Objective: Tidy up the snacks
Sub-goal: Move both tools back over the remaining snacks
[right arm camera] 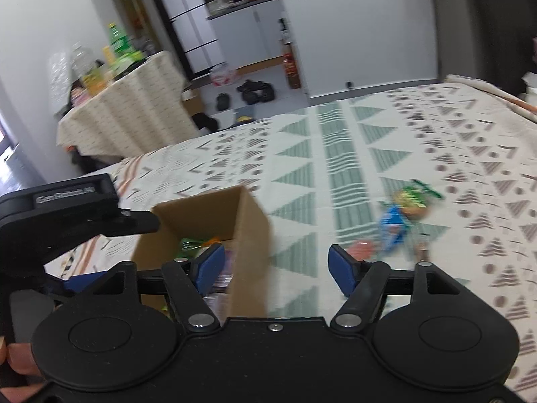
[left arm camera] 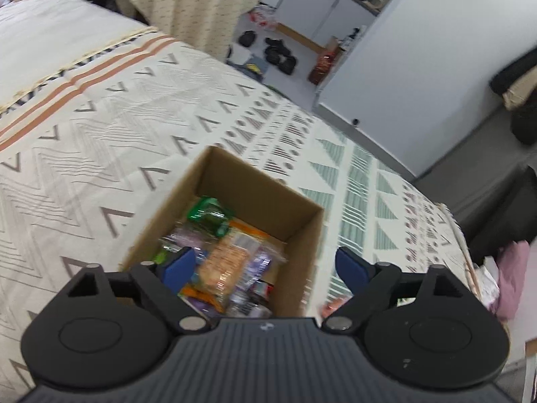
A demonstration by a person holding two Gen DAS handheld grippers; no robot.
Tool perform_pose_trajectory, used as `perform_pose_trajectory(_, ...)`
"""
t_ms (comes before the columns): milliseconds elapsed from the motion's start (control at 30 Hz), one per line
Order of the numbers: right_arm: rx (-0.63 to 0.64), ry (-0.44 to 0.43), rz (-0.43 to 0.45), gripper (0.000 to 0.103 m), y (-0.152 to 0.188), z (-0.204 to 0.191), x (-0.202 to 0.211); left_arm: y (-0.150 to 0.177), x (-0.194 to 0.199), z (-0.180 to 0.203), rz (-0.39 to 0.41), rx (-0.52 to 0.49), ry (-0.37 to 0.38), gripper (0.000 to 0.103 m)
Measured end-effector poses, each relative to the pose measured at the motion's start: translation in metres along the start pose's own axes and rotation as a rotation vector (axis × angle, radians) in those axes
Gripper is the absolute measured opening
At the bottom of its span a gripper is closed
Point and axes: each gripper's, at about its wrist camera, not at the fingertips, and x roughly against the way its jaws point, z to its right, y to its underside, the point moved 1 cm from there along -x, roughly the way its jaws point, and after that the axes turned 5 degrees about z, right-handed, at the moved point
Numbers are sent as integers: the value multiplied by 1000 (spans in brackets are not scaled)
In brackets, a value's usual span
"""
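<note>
An open cardboard box (left arm camera: 188,198) stands on the patterned bedspread and holds several snack packets, among them a green one (left arm camera: 209,215) and an orange cracker pack (left arm camera: 225,265). My left gripper (left arm camera: 265,265) is open and empty, just above the box's near side. In the right wrist view the box (right arm camera: 250,225) is at the lower left. My right gripper (right arm camera: 273,270) is open and empty, over the box's right wall. Loose snacks lie on the bed to its right: a blue packet (right arm camera: 391,223), a green packet (right arm camera: 414,198) and a reddish one (right arm camera: 360,248).
The bedspread (right arm camera: 335,168) runs far right and back. The left gripper's body (right arm camera: 67,215) shows at the left in the right wrist view. A cloth-covered table with bottles (right arm camera: 117,100) stands beyond the bed. Shoes and bags (left arm camera: 278,55) lie on the floor.
</note>
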Motion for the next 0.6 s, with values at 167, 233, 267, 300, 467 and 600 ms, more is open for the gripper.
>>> perform_pose_trajectory(167, -35, 58, 9, 73, 5, 36, 13, 11, 5, 20, 14, -58, 29, 95)
perform_pose_trajectory(233, -47, 76, 13, 74, 6, 48, 18, 15, 7, 28, 24, -81, 53, 96)
perform_pose_trajectory(267, -50, 84, 15, 74, 7, 54, 21, 18, 8, 33, 28, -101, 58, 98)
perform_pose_trajectory(300, -52, 90, 17, 75, 7, 61, 23, 20, 9, 37, 35, -121, 59, 99)
perform_pose_trajectory(467, -72, 108, 34, 77, 7, 90, 35, 34, 10, 58, 30, -189, 74, 100)
perform_pose_trajectory(600, -78, 93, 55, 83, 6, 107, 43, 46, 6, 73, 23, -242, 90, 100)
